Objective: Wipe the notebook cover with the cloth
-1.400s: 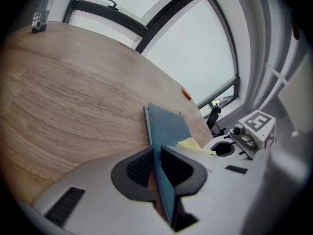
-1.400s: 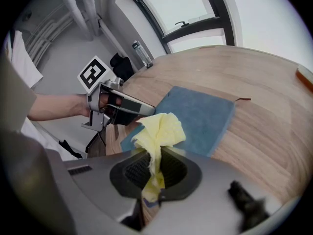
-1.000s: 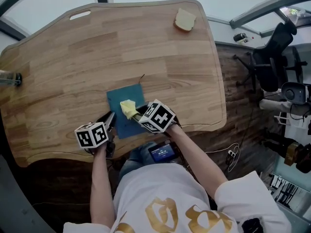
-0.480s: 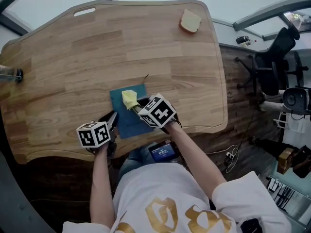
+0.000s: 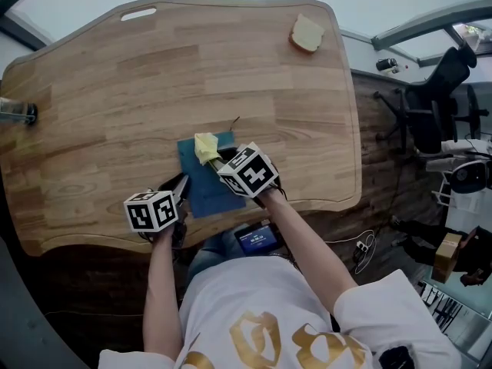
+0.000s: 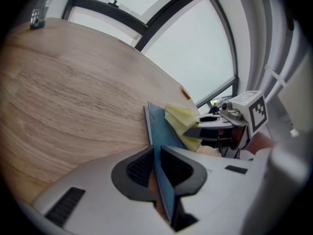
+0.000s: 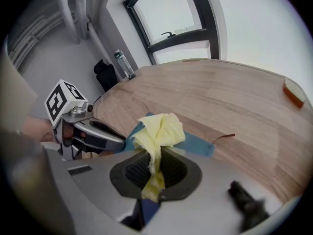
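Observation:
A blue notebook lies flat near the front edge of the wooden table, a thin ribbon marker poking out of its far corner. My left gripper is shut on the notebook's near left edge, pinning it. My right gripper is shut on a crumpled yellow cloth, which rests on the far part of the cover. In the right gripper view the cloth bunches out between the jaws over the blue cover. From the left gripper view the cloth sits on the notebook with the right gripper behind it.
A slice of bread or a sponge lies at the table's far right corner. A bottle stands at the left edge. Office chairs and equipment crowd the floor to the right. A person's lap with a phone is below the table edge.
My right gripper has pushed the yellow cloth away from me across the cover, from its middle towards the far edge. The left gripper has kept its hold on the notebook's edge.

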`<state>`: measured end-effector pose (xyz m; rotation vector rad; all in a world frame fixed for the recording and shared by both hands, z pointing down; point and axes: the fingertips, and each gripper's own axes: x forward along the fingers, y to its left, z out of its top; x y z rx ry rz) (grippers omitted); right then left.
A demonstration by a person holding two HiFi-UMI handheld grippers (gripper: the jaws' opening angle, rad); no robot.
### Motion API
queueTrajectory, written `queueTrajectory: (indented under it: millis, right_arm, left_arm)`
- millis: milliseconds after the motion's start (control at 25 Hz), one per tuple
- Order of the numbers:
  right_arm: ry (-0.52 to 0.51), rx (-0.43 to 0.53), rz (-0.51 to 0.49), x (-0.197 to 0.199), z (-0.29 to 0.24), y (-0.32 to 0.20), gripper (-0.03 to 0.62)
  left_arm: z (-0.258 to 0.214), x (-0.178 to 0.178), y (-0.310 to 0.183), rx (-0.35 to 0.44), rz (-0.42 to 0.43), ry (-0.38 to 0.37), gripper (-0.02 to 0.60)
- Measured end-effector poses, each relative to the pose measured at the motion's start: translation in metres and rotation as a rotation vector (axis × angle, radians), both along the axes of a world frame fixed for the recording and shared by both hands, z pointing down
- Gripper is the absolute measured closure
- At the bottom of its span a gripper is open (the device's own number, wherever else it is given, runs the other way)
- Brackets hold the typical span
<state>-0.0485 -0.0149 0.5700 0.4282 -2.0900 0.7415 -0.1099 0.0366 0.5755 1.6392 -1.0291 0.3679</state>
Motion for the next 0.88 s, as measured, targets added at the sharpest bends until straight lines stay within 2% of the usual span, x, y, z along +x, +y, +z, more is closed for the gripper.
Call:
queueTrajectory:
  millis: [440,880]
  right_arm:
    - [-0.004,0.020,-0.019,-0.017,0.000,-0.004,0.554]
    - [-0.025,-0.006,-0.097,-0.032,-0.001,0.027,0.554]
  left_arm:
    - [0.000,0.000,-0.001,-0.003,0.001,0.009,0.529]
    - [0.000,0.000,-0.001,-0.004,0.000,0.005,0.531]
